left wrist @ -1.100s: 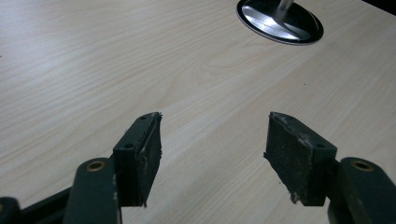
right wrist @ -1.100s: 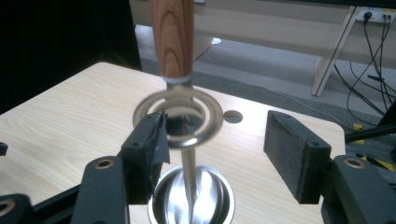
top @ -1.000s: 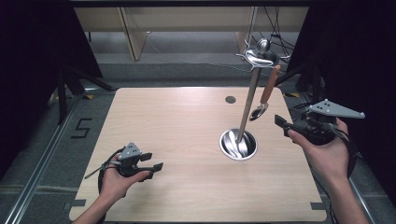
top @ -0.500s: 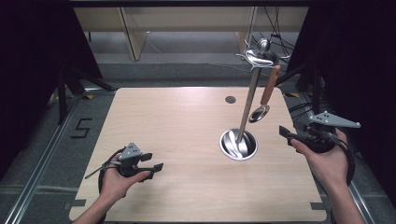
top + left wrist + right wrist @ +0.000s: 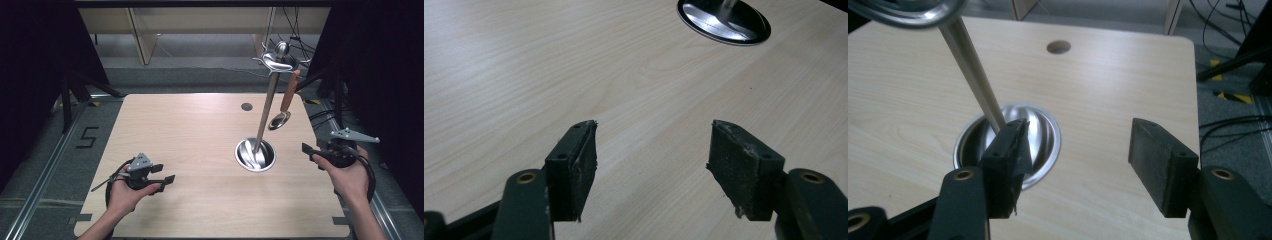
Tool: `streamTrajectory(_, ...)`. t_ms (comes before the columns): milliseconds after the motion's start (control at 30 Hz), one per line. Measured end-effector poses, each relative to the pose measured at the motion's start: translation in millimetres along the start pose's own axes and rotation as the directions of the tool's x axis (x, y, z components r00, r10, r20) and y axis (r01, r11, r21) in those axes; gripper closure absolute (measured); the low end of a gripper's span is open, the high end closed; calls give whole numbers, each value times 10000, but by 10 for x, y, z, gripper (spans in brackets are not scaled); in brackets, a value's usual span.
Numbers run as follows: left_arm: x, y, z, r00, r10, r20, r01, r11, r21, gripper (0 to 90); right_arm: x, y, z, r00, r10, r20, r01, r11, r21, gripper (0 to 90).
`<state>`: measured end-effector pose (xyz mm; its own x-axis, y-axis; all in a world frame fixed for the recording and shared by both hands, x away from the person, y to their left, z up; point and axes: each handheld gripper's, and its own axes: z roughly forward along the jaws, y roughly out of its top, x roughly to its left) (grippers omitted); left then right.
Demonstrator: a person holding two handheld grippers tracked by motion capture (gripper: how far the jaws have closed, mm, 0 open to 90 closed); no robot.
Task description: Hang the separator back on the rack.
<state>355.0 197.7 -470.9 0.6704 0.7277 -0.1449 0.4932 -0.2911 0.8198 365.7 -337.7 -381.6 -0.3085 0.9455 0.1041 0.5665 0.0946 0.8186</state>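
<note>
Ladle (image 5: 283,105): hangs by its brown handle from the hooked top of the stand (image 5: 265,117), bowl down, above the tabletop's far right corner area.
Stand base (image 5: 1007,142): shiny round dish, near the right edge, pole rising from it.
Right gripper (image 5: 311,152): jaws wide, empty, at the right edge, just beside the base.
Left gripper (image 5: 651,150): jaws wide, empty, low over bare wood near the front left corner.
Step judged: hanging looks finished; draw the right gripper clear without knocking the pole.
Hard to see: the hook under the handle's end; the ladle bowl's inside.
</note>
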Motion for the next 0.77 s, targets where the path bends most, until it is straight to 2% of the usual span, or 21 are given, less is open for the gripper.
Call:
streamTrajectory(67, 0, 0, 2, 10000, -5, 4, 5, 10000, -2, 353, -14, -58, 52, 9999, 106, -30, -106, 9998, 186, 417)
streamTrajectory(100, -1, -1, 3, 10000, -8, -2, 8, 10000, -4, 353, -42, -83, 75, 10000, -83, 6, 83, 9996, 261, 418)
streamTrajectory(133, -1, -1, 4, 10000, -10, 0, 10, 10000, -2, 353, -29, -116, 100, 9998, 219, 23, -220, 9993, 294, 418)
streamTrajectory(167, -5, 1, 1, 10000, -52, -28, 52, 10000, 40, 353, -61, -136, 112, 10000, -40, 45, 38, 9992, 392, 418)
streamTrajectory(200, -6, 0, 2, 10000, -56, -29, 56, 10000, 36, 353, -43, -170, 137, 9995, 321, -17, -320, 9986, 430, 418)
streamTrajectory(367, -4, 1, 3, 10000, -16, 1, 16, 10000, 40, 353, -67, -289, 223, 9990, 436, 70, -441, 9942, 983, 417)
streamTrajectory(533, -9, -1, 9, 10000, -56, 49, 56, 10000, 33, 353, -96, -398, 297, 9991, 389, 157, -403, 9937, 1049, 417)
streamTrajectory(567, -5, -1, 10, 9999, -42, 132, 41, 10000, 63, 353, -88, -412, 300, 9985, 535, 113, -544, 9929, 1057, 417)
streamTrajectory(633, -3, 2, 9, 9999, 49, 163, -51, 9999, 144, 353, -101, -448, 301, 9992, 331, 223, -356, 9914, 1259, 417)
streamTrajectory(667, -5, 0, 12, 9998, 72, 161, -74, 9999, 127, 353, -130, -487, 338, 10000, 56, 2, -56, 9937, 1116, 417)
streamTrajectory(700, -6, 0, 14, 9998, 79, 165, -81, 9999, 128, 353, -76, -493, 325, 9972, 740, 127, -750, 9872, 1409, 416)
streamTrajectory(767, -15, -2, 23, 9999, 25, 134, -25, 10000, 42, 352, -130, -529, 354, 10000, 85, 26, -88, 9909, 1343, 414)
